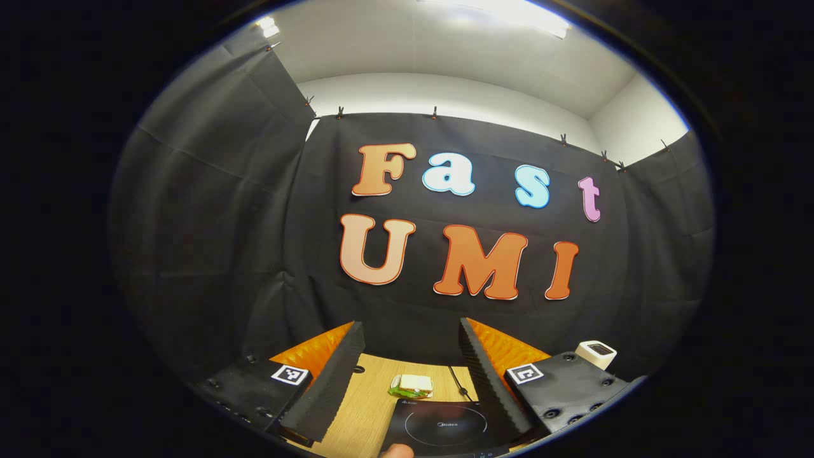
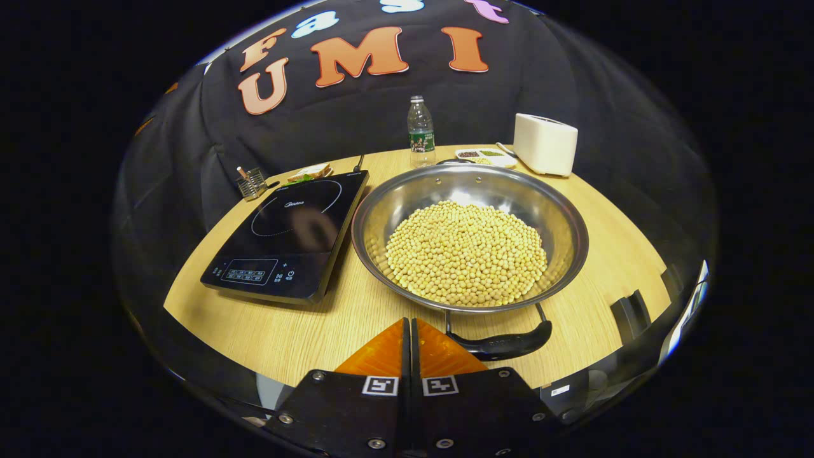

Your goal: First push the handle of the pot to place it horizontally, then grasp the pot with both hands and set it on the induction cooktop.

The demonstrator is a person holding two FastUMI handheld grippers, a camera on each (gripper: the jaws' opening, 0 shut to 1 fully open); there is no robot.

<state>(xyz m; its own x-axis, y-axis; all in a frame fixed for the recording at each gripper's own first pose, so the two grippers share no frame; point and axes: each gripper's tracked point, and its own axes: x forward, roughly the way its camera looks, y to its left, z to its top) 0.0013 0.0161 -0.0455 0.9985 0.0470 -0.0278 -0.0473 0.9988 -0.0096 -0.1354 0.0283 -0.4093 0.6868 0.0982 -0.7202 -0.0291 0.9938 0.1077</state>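
Pot (image 2: pixel 469 238) of beans seen on bench (image 2: pixel 305 331), beside induction cooktop (image 2: pixel 289 235), just ahead of right hand-held gripper (image 2: pixel 410 331), fingers closed together. Left hand-held gripper (image 1: pixel 410 362) held wide, empty. Near handle (image 2: pixel 502 343) judged horizontal already; lifting remains.

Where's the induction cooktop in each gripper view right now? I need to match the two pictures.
Left gripper view: induction cooktop at bottom centre, between the open fingers, the sandwich just beyond it.
Right gripper view: induction cooktop left of centre on the table, beside the pot of beans.
Shared landmark: the sandwich behind the cooktop's far edge.
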